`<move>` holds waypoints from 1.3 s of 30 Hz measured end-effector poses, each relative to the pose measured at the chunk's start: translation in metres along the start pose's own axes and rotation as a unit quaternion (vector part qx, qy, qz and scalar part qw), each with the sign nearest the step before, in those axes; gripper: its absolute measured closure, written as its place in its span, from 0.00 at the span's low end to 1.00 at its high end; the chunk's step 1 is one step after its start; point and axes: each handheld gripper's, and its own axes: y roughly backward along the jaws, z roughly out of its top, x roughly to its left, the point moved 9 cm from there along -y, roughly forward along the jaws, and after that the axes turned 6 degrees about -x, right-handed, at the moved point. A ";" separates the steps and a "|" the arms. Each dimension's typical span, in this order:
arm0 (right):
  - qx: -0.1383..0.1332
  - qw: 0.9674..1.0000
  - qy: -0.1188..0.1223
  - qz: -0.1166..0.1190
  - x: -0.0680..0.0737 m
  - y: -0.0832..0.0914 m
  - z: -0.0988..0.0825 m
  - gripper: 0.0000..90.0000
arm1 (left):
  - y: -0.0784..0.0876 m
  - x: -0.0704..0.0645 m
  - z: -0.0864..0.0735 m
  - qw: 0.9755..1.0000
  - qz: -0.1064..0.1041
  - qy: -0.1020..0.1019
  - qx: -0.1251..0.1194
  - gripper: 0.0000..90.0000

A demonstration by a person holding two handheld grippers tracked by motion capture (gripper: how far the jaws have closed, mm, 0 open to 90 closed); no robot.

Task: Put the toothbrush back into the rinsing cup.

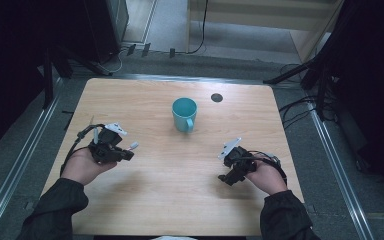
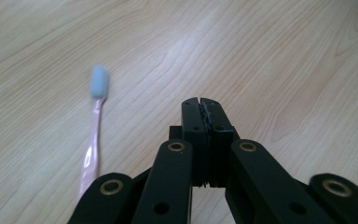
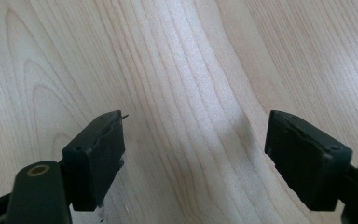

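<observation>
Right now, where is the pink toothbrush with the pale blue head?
In the high view the pink toothbrush pokes out beside the left gripper on the wooden table, left of the teal mug; its own view shows jaws shut beside it.

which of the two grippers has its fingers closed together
The left gripper: its fingers meet with nothing between them, and the pink toothbrush lies on the table beside it. The right gripper has its fingers wide apart over bare wood.

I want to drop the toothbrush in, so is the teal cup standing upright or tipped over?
Upright: the teal cup stands on the table, mouth up.
</observation>
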 end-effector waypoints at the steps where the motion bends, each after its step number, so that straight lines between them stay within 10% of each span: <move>1: -0.001 1.000 0.002 0.001 0.000 0.000 0.000 0.22 | 0.002 0.002 -0.002 1.000 0.002 0.003 -0.001 0.99; 12: -0.002 1.000 0.005 0.002 -0.001 -0.001 0.003 0.22 | 0.029 0.027 -0.022 1.000 0.023 0.017 0.001 0.94; 23: 0.001 1.000 0.004 0.002 0.000 -0.001 0.003 0.22 | 0.039 0.041 -0.035 0.997 0.042 0.021 0.060 0.88; 28: 0.003 1.000 0.004 0.003 0.000 -0.002 0.002 0.22 | 0.033 0.050 -0.042 0.991 0.058 0.003 0.120 0.85; 39: 0.005 1.000 0.001 0.003 0.001 -0.001 -0.001 0.22 | 0.016 0.057 -0.044 0.987 0.049 -0.012 0.153 0.83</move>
